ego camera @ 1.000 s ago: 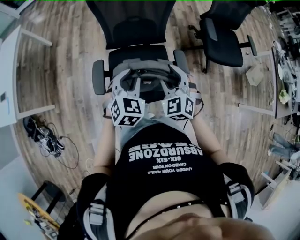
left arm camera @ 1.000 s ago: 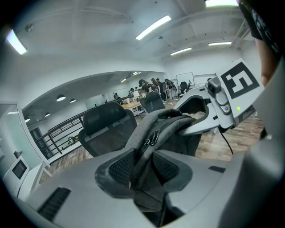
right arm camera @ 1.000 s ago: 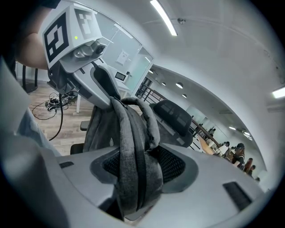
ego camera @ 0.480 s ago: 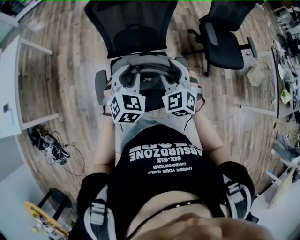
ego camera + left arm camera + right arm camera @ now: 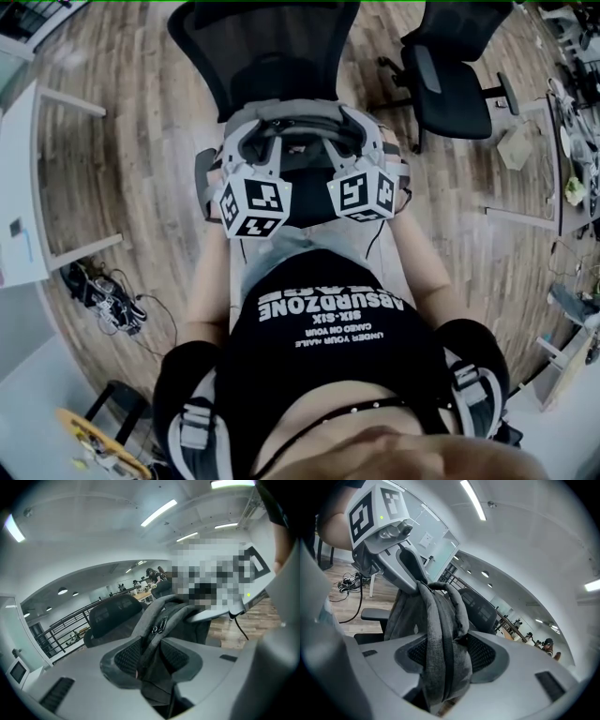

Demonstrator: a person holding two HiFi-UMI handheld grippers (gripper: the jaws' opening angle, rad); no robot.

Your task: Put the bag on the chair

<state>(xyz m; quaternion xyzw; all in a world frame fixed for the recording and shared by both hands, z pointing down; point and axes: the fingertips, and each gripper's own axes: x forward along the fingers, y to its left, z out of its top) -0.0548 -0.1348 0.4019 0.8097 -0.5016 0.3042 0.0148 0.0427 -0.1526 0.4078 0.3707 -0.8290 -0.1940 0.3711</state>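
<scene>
So both tools are clamped on the grey bag (image 5: 440,620): the left gripper (image 5: 150,654) pinches one strap (image 5: 151,620), the right gripper (image 5: 444,654) squeezes a fat bunch of strap. The bag's over the seat of the black chair (image 5: 267,52) at 12 o'clock from the person, can't tell if it's touching. A second chair (image 5: 450,80) sits at 2 o'clock.

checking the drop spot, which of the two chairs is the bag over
The mesh-backed chair straight ahead, directly under the bag; the other chair stands apart to the right.
</scene>
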